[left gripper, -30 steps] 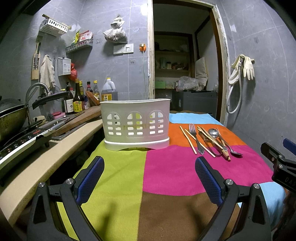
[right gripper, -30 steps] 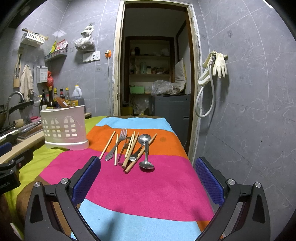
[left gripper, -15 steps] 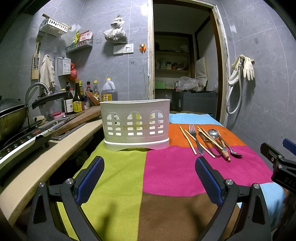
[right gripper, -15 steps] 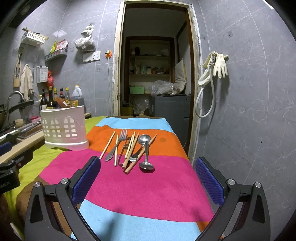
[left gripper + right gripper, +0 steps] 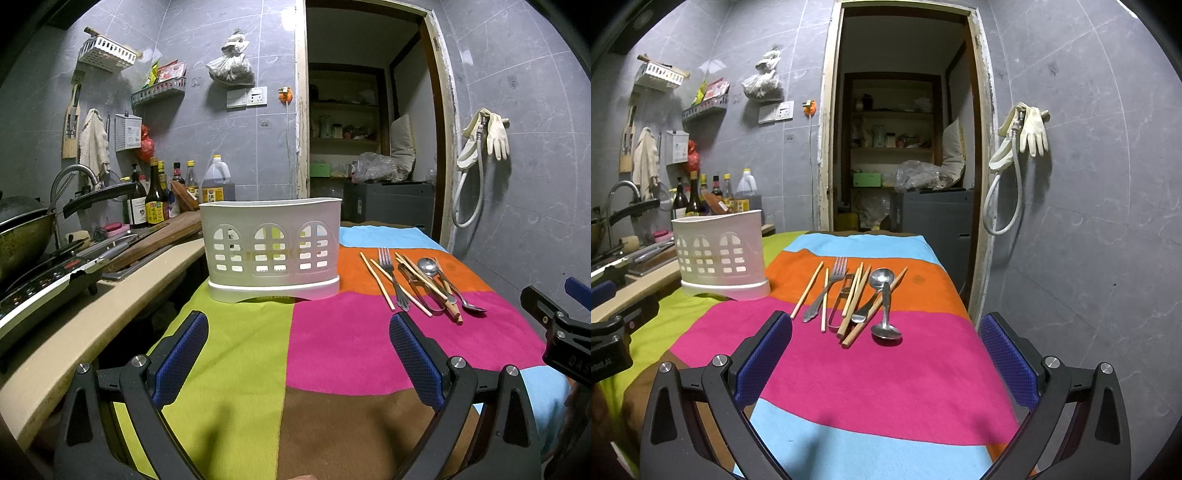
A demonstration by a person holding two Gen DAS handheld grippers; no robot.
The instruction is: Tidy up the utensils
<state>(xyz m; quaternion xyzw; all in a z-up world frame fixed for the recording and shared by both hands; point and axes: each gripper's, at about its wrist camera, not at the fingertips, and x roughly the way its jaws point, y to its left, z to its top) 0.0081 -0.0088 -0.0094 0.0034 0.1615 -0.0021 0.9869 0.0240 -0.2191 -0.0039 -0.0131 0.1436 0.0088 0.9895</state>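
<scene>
Low over the striped felt cloth [image 5: 886, 376], the left gripper [image 5: 299, 354] and right gripper [image 5: 886, 354] hover level, jaws spread, empty. Wooden chopsticks [image 5: 807, 290], a steel fork [image 5: 827, 291] and spoons [image 5: 884, 306] lie bunched beside the slotted white plastic caddy [image 5: 271, 247].

Caddy [image 5: 272, 248] left of utensils [image 5: 417, 282]

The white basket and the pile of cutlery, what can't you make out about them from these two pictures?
- Inside of the basket: both views look at its front wall, so whether it holds anything is hidden.
- Chopsticks: they overlap the fork, tongs and spoons in both views, so an exact count is uncertain.
- Basket dividers: not visible through the small cutouts.
- Both claws, left and right, are open and hide nothing of the pile.
</scene>
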